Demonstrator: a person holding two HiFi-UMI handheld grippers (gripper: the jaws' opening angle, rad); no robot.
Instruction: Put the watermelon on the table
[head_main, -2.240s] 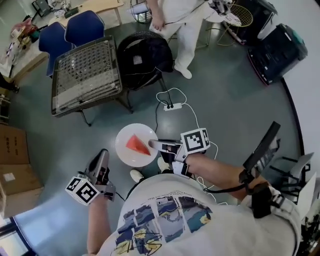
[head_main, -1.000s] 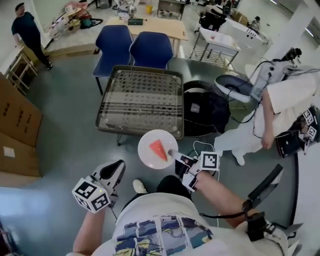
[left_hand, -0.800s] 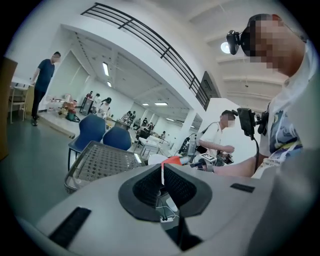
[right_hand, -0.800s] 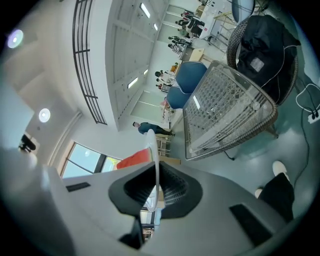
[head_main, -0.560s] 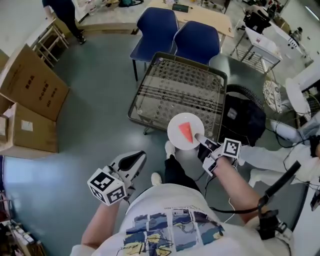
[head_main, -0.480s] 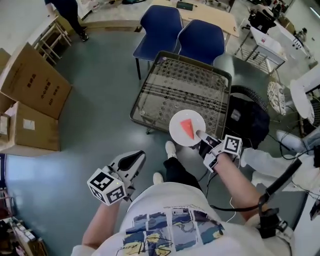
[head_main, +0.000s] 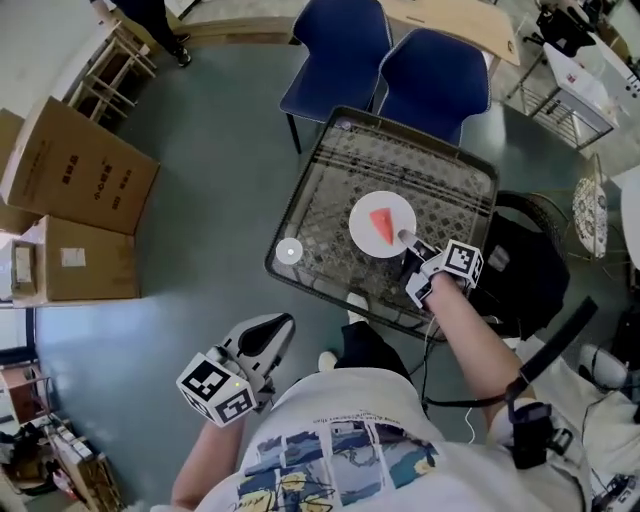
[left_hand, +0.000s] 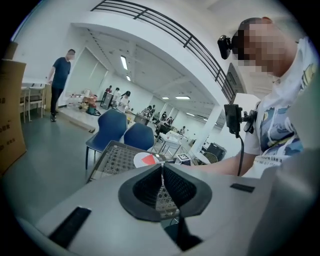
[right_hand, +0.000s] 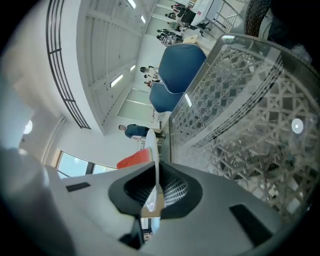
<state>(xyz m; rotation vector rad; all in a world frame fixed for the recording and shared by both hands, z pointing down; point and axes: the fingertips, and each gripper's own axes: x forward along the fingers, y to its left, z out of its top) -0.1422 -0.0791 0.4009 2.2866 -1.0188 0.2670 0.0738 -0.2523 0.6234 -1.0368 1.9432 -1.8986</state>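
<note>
Watermelon, 1 red slice, lies on a white plate over the glass desk. The jaws of the right gripper are closed on the rim of the plate. The left gripper is low beside the desk, near the person's body; its jaws are closed together with nothing between them. 2 blue chairs stand behind the desk.

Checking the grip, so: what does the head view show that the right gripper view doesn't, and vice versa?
Head view only: the left gripper, brown cardboard boxes. Right gripper view only: the right gripper clamped on the rim of the white round plate. Both: that plate, the red watermelon slice, the glass-topped lattice table, blue chairs.
</note>
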